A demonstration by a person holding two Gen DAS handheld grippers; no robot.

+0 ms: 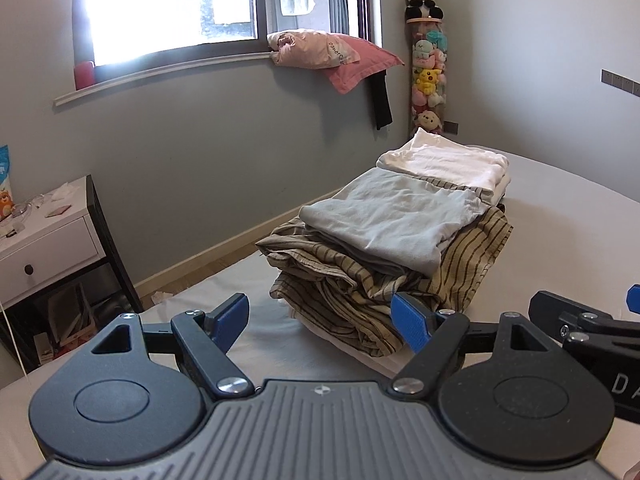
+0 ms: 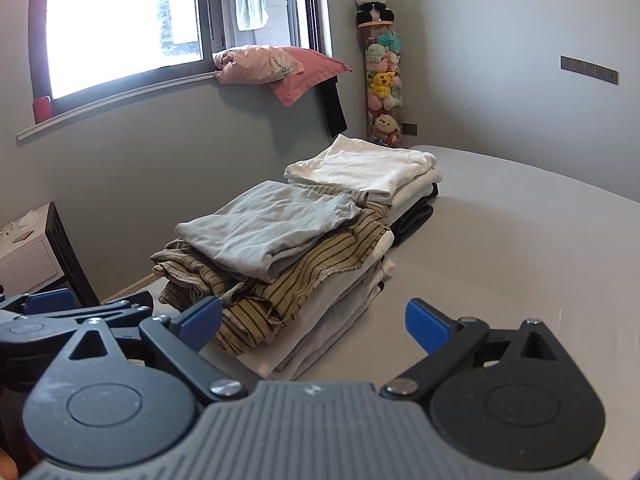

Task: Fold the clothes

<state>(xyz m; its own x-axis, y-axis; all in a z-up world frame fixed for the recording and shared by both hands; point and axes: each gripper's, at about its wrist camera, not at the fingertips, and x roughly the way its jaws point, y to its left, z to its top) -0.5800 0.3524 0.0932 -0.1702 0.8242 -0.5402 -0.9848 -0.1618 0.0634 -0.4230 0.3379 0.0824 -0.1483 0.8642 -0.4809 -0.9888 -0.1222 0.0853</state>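
Grey tee [image 1: 384, 220] sits folded on top of a striped shirt [image 1: 472, 264], stacked on the bed [image 1: 560, 240] in front of a white pile [image 1: 448, 164], probably so finished stuff stays off to one side. Left gripper [image 1: 322, 324] and right gripper [image 2: 314, 322] hover just short of it, fingers wide apart, holding nothing, so this batch looks done.

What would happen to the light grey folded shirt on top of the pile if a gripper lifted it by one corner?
The light grey folded cotton shirt would probably go floppy and unfold, since its wrinkled layers look soft. It seems light, being thin cloth. It may drag the striped beige garment beneath it a little, since it rests straight on it.
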